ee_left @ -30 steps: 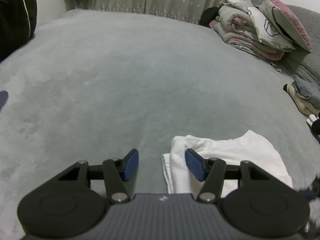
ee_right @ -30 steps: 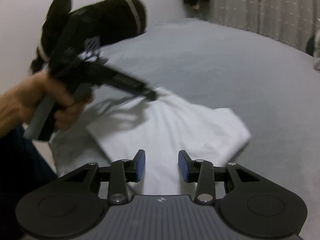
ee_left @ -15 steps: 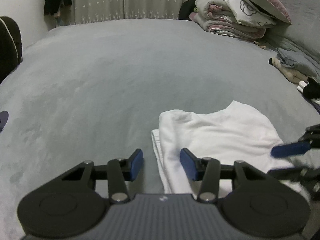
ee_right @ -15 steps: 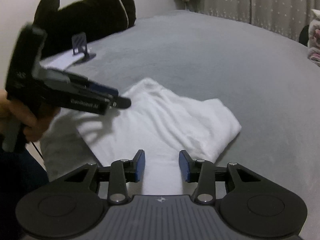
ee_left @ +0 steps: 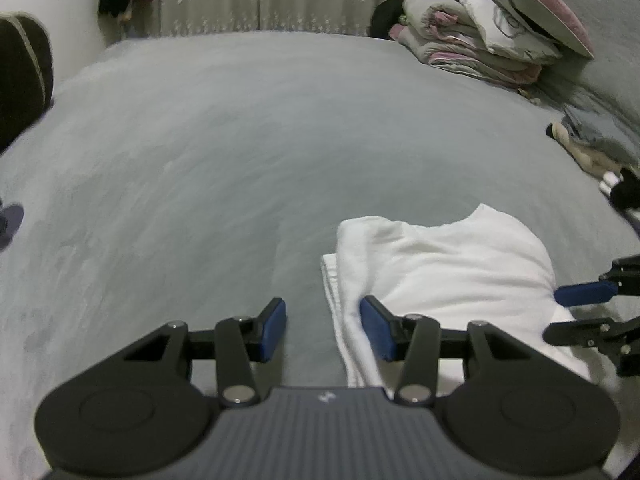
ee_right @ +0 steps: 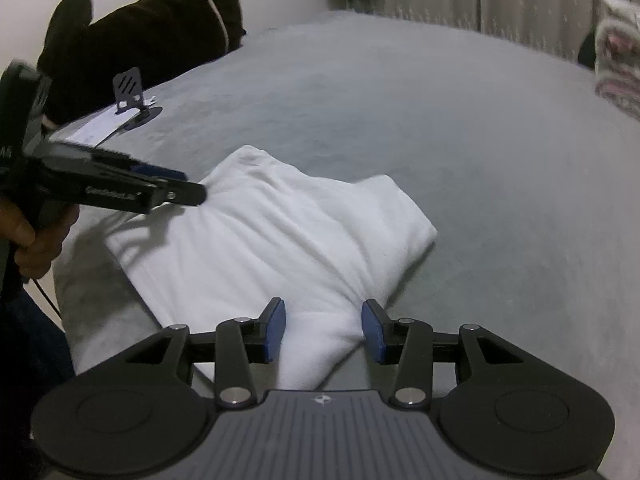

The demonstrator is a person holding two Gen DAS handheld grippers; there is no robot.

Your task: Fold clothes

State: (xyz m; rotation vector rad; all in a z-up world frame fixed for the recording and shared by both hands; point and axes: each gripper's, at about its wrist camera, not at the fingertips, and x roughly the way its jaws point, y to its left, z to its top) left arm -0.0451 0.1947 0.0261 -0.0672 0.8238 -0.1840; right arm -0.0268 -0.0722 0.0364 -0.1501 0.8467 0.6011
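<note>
A white folded garment (ee_left: 440,264) lies on the grey bed cover (ee_left: 240,140), near its front edge. My left gripper (ee_left: 324,332) stands partly open at the garment's left edge. The layered edge lies between its jaws, close to the right pad, and is not pinched. In the right wrist view a raised fold of the garment (ee_right: 280,240) runs between the jaws of my right gripper (ee_right: 324,330), which are opening. A hand (ee_right: 32,236) holds the left gripper (ee_right: 160,188) at the garment's far-left corner. The right gripper's fingers (ee_left: 584,294) show at the right edge.
Folded bedding and a pillow (ee_left: 480,28) are stacked at the far right, with more clothes (ee_left: 592,136) below them. A dark cushion (ee_right: 152,32), a small black stand (ee_right: 130,92) and a paper sheet (ee_right: 96,128) sit at the bed's left side. Curtains hang behind.
My right gripper's jaws have widened over the white fold. The left gripper has narrowed a little and rolled slightly. The right gripper's fingers have come into the left wrist view.
</note>
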